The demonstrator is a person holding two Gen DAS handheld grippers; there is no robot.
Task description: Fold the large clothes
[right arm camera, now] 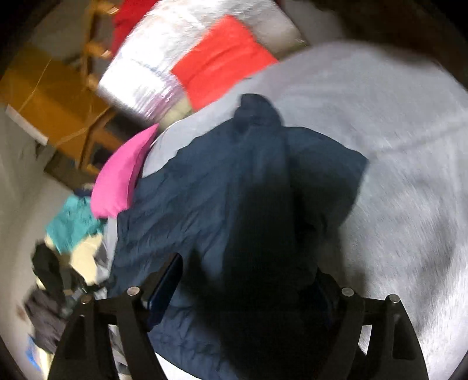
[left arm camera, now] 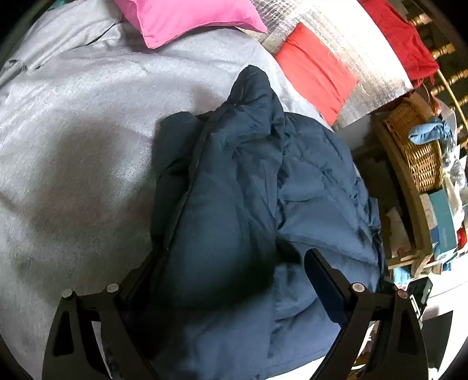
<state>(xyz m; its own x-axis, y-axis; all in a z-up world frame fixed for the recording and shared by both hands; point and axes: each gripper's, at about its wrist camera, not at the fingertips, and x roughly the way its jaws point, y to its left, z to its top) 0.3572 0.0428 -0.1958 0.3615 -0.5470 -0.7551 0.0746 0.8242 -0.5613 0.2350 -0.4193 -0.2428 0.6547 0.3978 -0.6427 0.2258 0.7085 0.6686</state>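
A dark navy padded jacket [left arm camera: 245, 204] lies crumpled on a bed with a grey cover [left arm camera: 76, 140]. In the left wrist view my left gripper [left arm camera: 231, 280] stands wide open just above the jacket, with a puffy fold bulging up between its fingers [left arm camera: 324, 286]. In the right wrist view, which is blurred by motion, the same jacket [right arm camera: 222, 187] lies spread on the grey cover [right arm camera: 395, 146], hood end away from me. My right gripper [right arm camera: 248, 286] is open over its near part, and no cloth is pinched.
A pink pillow [left arm camera: 187, 17] and a red pillow [left arm camera: 316, 73] lie at the head of the bed, against a silver quilted sheet [left arm camera: 351, 38]. A wicker basket [left arm camera: 421, 152] and boxes stand beside the bed. A pile of clothes [right arm camera: 67, 248] lies on the floor.
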